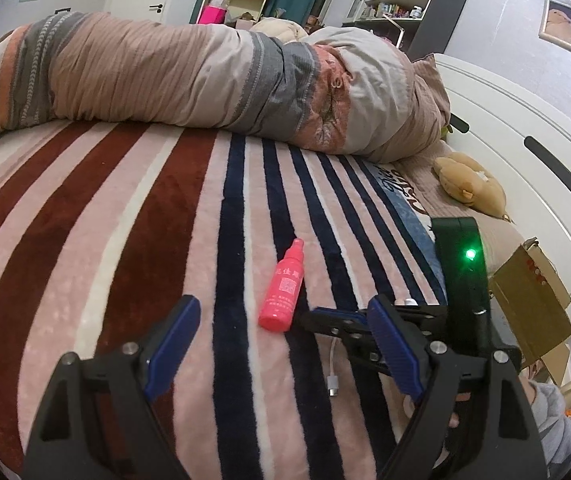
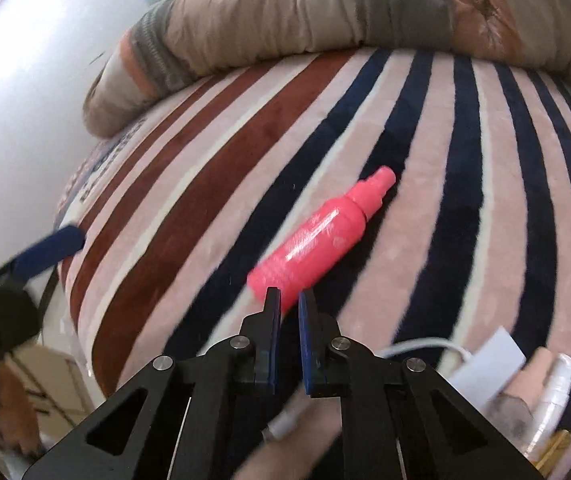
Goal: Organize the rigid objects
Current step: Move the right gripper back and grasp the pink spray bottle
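A pink spray bottle (image 1: 281, 289) lies on its side on the striped blanket (image 1: 125, 220), nozzle pointing away. My left gripper (image 1: 281, 320) is open, with the bottle's base just ahead of the gap between its blue fingers. In the right wrist view the same bottle (image 2: 317, 240) lies just beyond my right gripper (image 2: 289, 296), whose fingers are nearly together and hold nothing. The right gripper also shows in the left wrist view (image 1: 349, 320), low on the blanket right of the bottle.
A rolled duvet (image 1: 205, 76) lies across the bed behind. A white cable (image 1: 331, 376) runs near the bottle. A plush toy (image 1: 469, 184) and a cardboard box (image 1: 529, 308) sit at the right. Small bottles and a white card (image 2: 525, 376) lie lower right.
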Action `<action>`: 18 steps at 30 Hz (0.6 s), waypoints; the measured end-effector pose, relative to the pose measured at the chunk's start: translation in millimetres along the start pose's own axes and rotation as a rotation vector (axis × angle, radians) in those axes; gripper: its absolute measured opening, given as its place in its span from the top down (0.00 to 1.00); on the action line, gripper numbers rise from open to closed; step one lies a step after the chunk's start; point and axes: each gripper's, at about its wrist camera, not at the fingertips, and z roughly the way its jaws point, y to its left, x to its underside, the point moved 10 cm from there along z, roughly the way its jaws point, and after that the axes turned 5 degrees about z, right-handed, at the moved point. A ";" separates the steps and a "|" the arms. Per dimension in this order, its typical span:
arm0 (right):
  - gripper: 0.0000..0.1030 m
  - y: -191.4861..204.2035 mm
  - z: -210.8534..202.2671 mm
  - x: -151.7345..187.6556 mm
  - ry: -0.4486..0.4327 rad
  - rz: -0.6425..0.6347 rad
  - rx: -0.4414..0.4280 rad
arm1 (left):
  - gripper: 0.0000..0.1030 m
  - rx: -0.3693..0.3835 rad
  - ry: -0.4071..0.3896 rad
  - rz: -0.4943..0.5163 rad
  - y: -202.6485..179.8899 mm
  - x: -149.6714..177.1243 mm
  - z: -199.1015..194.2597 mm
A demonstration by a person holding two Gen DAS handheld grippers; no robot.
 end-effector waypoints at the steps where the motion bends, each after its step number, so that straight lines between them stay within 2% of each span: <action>1: 0.95 -4.1 -2.5 2.0 0.005 0.002 0.010 | 0.19 0.001 0.000 0.000 -0.6 -0.1 0.1; 3: 0.95 -10.5 -5.7 2.4 0.003 0.016 0.019 | 0.19 0.002 -0.002 -0.002 -1.0 -0.7 -0.5; 4: 0.91 -14.1 -5.8 -0.2 0.004 0.049 0.011 | 0.19 0.002 -0.003 -0.003 -0.7 -0.7 -1.1; 5: 0.75 -15.5 -5.0 -2.6 0.003 0.084 -0.005 | 0.19 0.000 -0.004 -0.003 -0.2 -0.6 -1.8; 7: 0.52 -14.6 -3.0 -10.5 -0.020 0.146 -0.044 | 0.19 -0.008 -0.005 -0.004 3.1 -0.7 -3.0; 8: 0.50 -13.2 1.3 -15.9 -0.027 0.160 -0.048 | 0.19 -0.013 -0.005 -0.006 5.1 -0.7 -3.4; 13: 0.51 -9.4 39.6 -25.2 0.021 0.199 -0.022 | 0.19 -0.027 -0.007 -0.026 17.1 -0.2 -5.2; 14: 0.59 -9.6 43.6 -26.0 0.016 0.187 0.003 | 0.19 -0.029 -0.006 -0.029 18.7 0.2 -5.3; 16: 0.65 -7.0 43.1 -26.9 -0.005 0.151 0.031 | 0.19 -0.032 -0.005 -0.035 21.5 1.2 -5.5; 18: 0.70 -0.6 37.2 -21.0 0.008 0.111 0.017 | 0.19 -0.027 -0.006 -0.038 23.0 1.8 -6.3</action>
